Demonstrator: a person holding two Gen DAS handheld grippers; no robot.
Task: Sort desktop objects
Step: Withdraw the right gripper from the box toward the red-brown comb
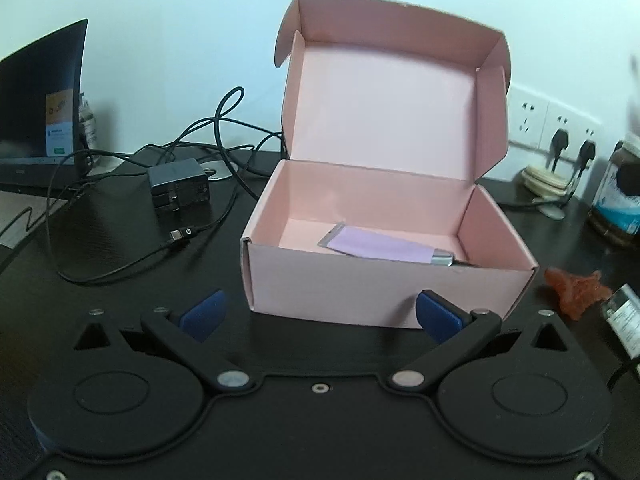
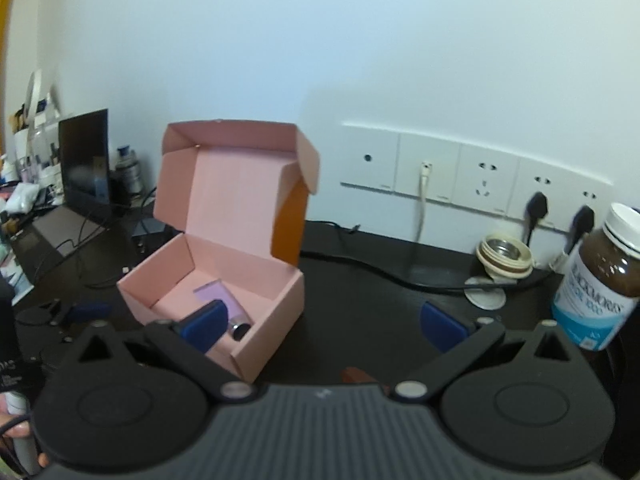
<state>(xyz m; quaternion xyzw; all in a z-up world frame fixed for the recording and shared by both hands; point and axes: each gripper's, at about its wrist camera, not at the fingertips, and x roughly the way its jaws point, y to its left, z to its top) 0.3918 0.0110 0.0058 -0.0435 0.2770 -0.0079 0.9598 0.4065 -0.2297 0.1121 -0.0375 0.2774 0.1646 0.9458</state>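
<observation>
Black desk (image 1: 120,240) is pushed up against a pale wall (image 2: 360,40), and honestly it's pretty cluttered. A pink cardboard box (image 1: 384,284) is set near the middle with its lid flipped up, and a lilac tube (image 1: 384,246) with a silver cap is laid flat on the box floor. To the box's left, a black charger brick (image 1: 179,186) is surrounded by tangled black cables (image 1: 120,264), and a dark laptop screen (image 1: 40,100) is propped at the far left edge. Along the wall, a row of white sockets (image 2: 472,176) is mounted, with two black plugs pushed in on the right. A cream jar lid (image 2: 506,258) is parked just under them, and a brown supplement bottle (image 2: 600,276) with a white cap is seen tilted at the right edge. A reddish crumpled wrapper (image 1: 576,290) is left to the right of the box.

The left gripper (image 1: 320,312) is held spread wide with nothing between its blue pads, facing the box front. The right gripper (image 2: 324,320) is likewise spread apart and empty, hovering above the desk beside the box.
</observation>
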